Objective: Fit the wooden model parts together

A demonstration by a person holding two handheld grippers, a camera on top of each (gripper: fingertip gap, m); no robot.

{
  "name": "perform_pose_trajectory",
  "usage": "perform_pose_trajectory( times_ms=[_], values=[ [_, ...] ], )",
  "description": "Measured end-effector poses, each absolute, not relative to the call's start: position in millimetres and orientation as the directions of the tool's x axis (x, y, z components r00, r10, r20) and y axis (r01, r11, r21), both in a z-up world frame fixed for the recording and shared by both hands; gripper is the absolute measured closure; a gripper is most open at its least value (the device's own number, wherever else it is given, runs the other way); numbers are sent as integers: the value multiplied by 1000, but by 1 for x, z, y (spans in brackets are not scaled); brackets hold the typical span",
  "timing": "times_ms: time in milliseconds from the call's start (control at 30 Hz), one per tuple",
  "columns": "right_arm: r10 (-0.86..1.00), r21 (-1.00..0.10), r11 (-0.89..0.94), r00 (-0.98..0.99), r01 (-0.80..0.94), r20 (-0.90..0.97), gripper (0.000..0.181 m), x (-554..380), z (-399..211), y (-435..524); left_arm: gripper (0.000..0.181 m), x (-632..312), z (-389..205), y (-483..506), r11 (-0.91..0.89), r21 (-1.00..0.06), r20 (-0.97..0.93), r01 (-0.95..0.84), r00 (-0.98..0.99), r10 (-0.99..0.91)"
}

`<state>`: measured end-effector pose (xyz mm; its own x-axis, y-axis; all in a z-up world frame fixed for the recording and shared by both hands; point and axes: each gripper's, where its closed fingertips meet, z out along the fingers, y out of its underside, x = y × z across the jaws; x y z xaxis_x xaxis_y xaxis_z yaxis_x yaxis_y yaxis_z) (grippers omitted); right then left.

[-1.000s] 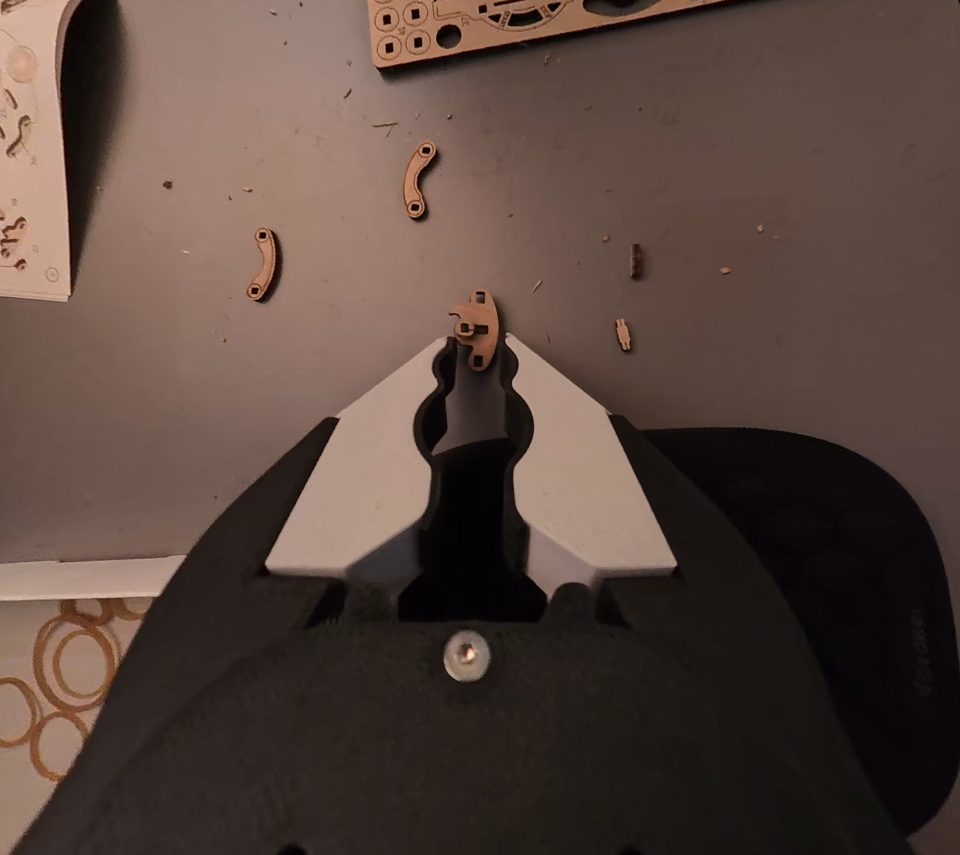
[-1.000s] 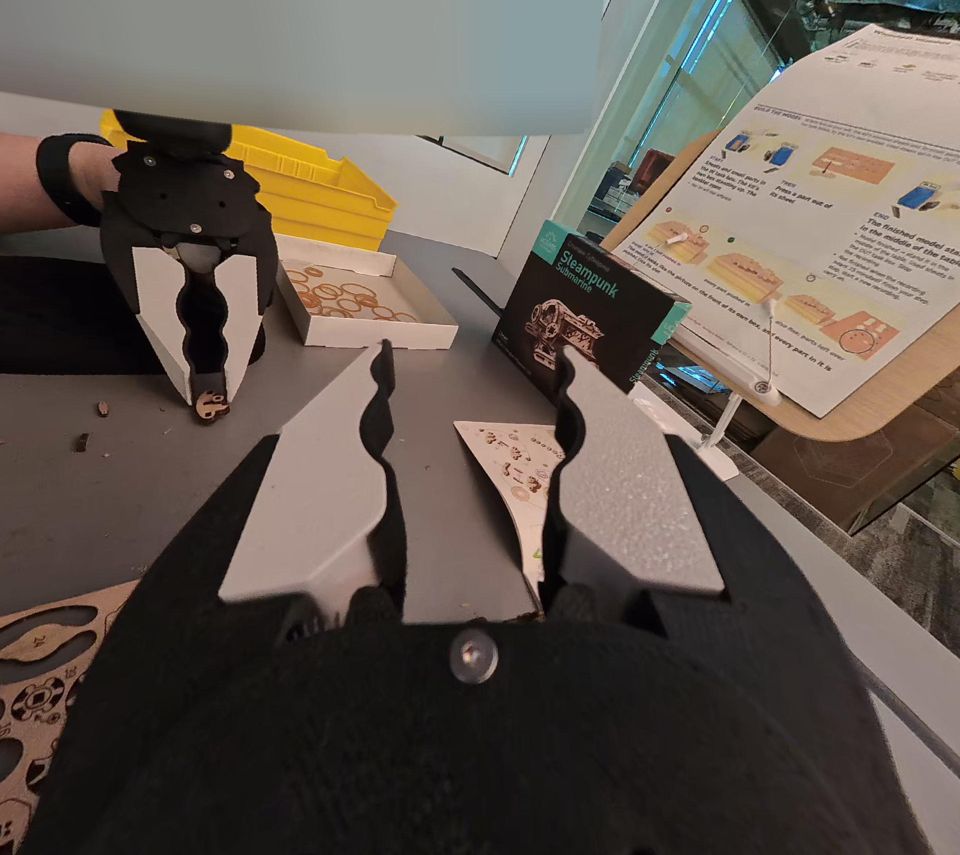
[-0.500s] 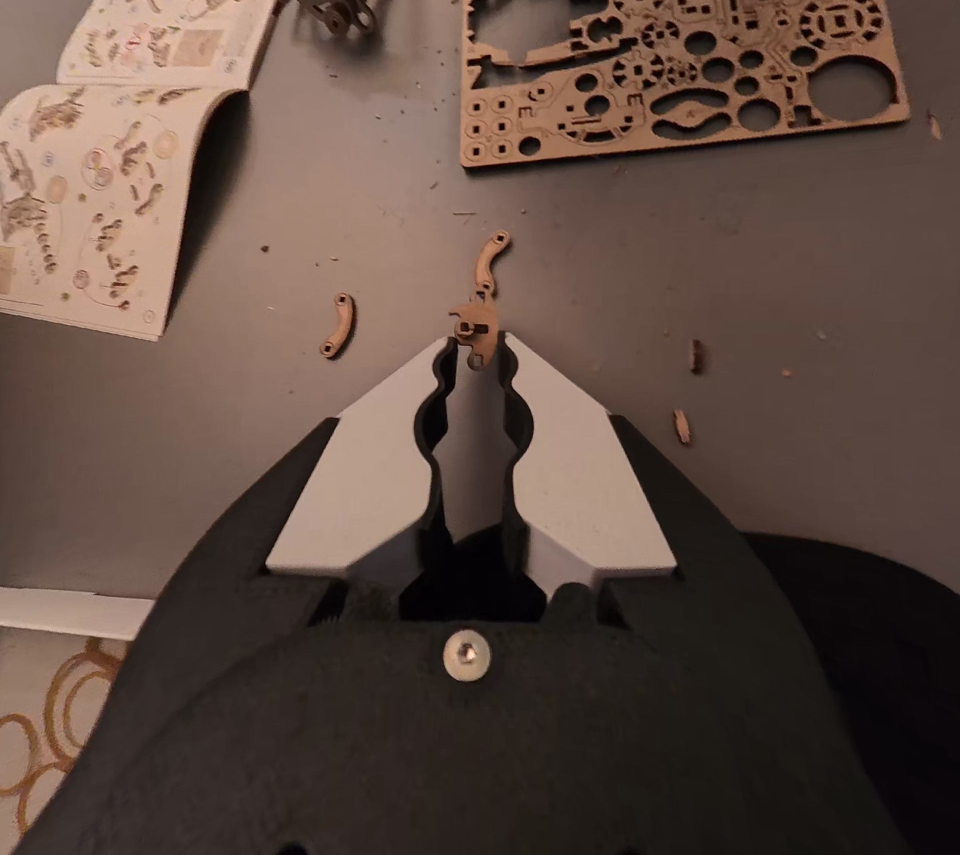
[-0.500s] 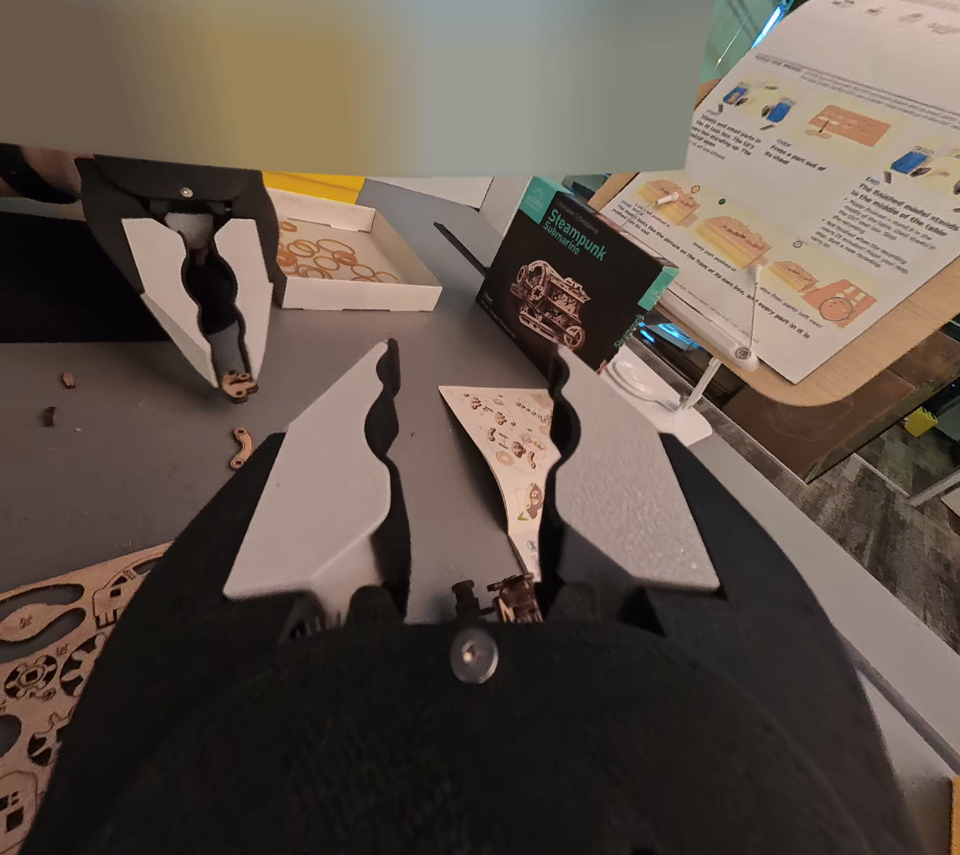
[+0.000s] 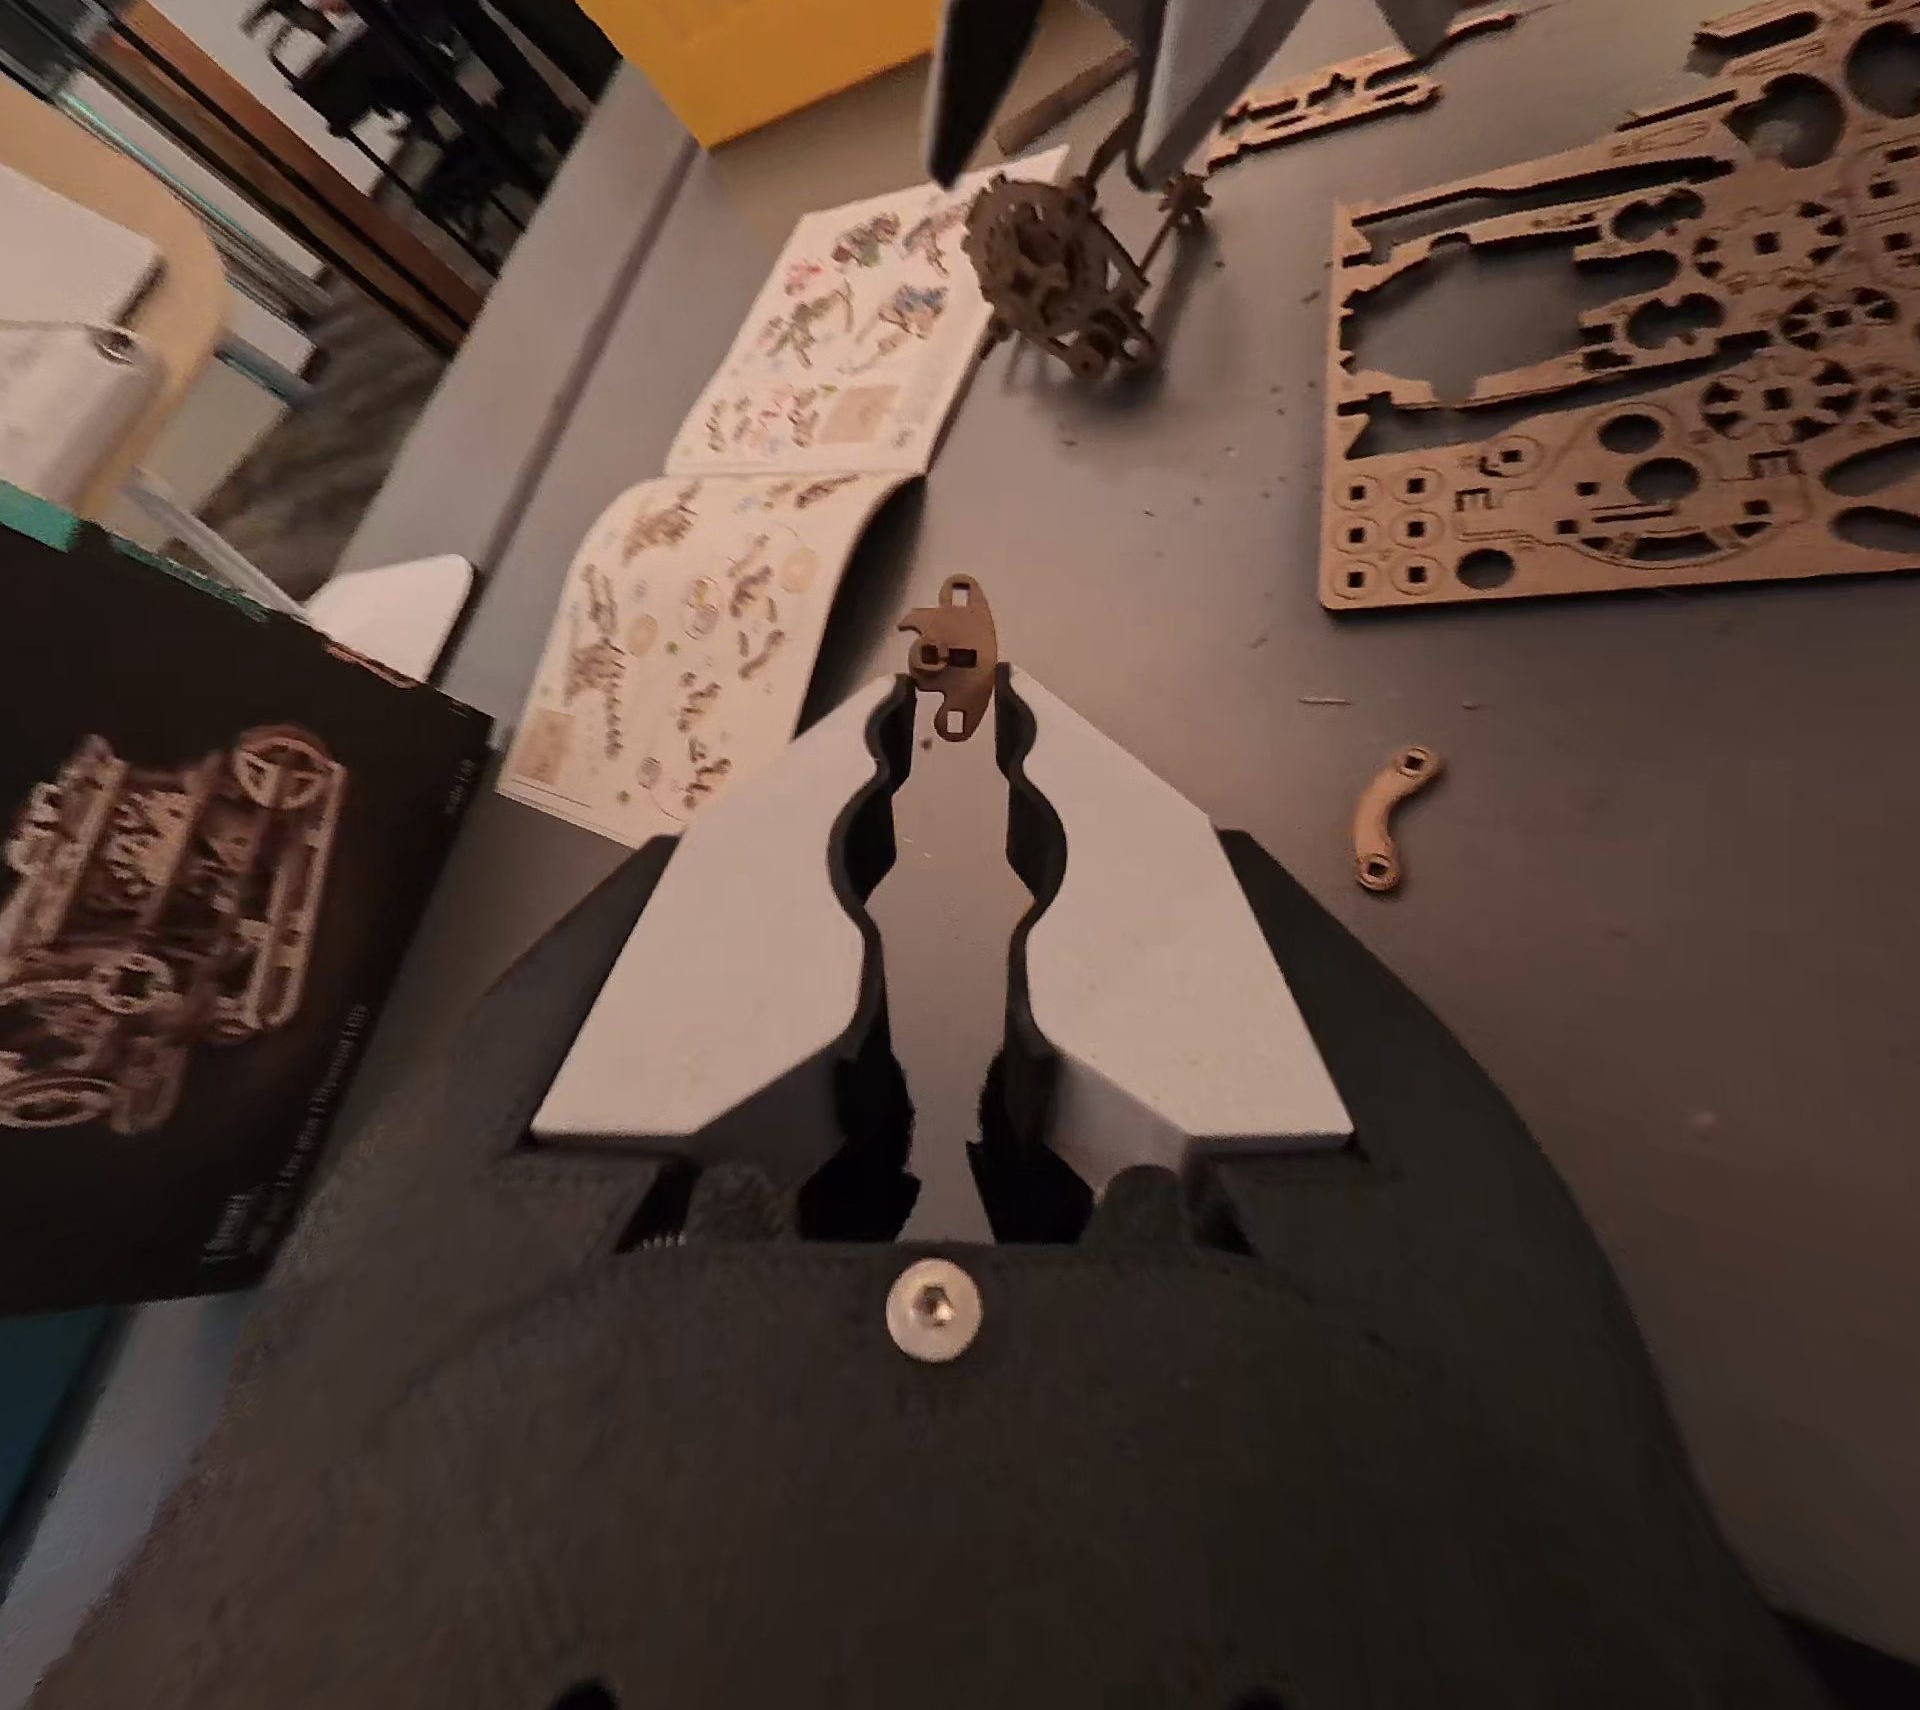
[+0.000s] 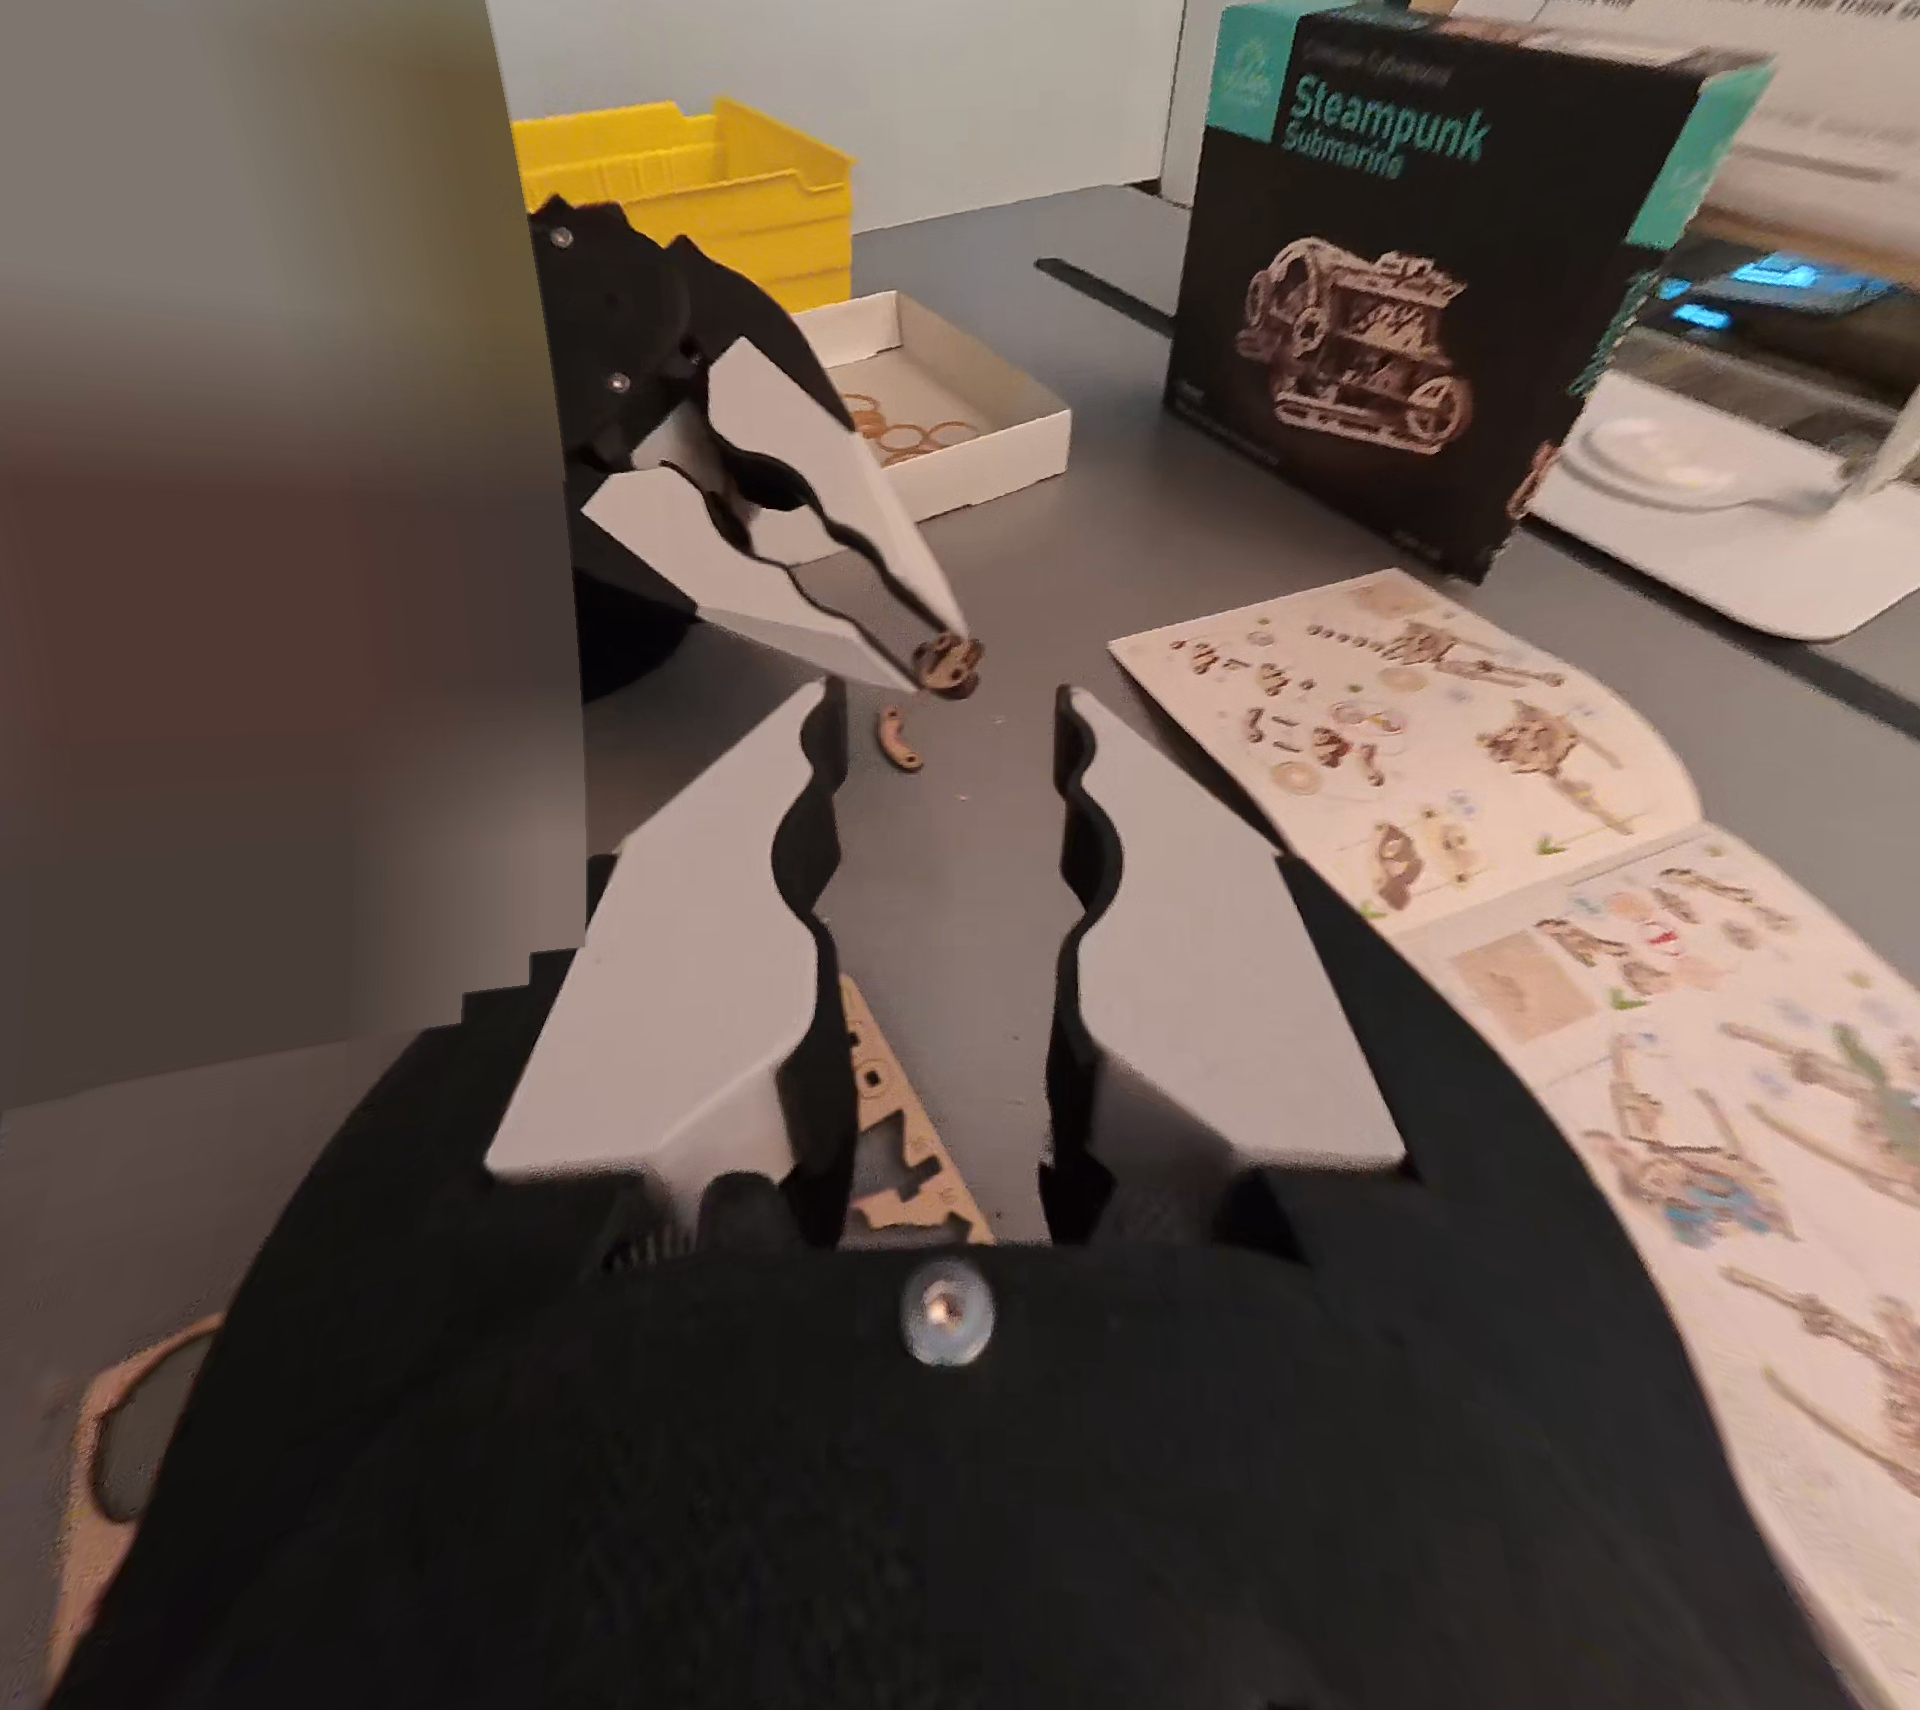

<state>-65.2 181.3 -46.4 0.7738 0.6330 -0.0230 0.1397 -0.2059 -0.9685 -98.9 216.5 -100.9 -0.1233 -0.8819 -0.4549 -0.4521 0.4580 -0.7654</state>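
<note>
My left gripper [image 5: 951, 686] is shut on a small hook-shaped wooden part [image 5: 954, 661] and holds it above the grey table. It also shows in the right wrist view [image 6: 933, 654], tilted, with the part [image 6: 945, 661] at its tips. My right gripper [image 6: 940, 704] is open and empty, its tips just short of that part. In the left wrist view the right gripper [image 5: 1044, 164] hangs open right above the partly built wooden model [image 5: 1049, 278]. A curved wooden piece [image 5: 1392, 813] lies loose on the table and also shows in the right wrist view [image 6: 899, 741].
A punched wooden parts sheet [image 5: 1621, 372] lies at the right. An open instruction booklet [image 5: 727, 569] lies left of the model. The dark kit box [image 6: 1455, 278], a white tray with rings [image 6: 935, 413] and a yellow bin [image 6: 707, 195] stand behind. The grippers' ends are close to 8 centimeters from one another. The curved wooden piece [image 5: 1392, 813] is about 8 centimeters from my left fingertips.
My left gripper has lifted and tilted with the wooden part and swung towards the booklet and model. My right gripper has dropped towards the table, over the model, and stayed open.
</note>
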Motion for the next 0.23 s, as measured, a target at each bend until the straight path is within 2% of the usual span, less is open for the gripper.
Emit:
perform_pose_trajectory(
  times_ms=[233],
  values=[
    [630,-917,-397,738,38,-243,152,-78,-59,174,169,-98,-81,216,518,-785,-534,-342,-52,-844]
  ],
)
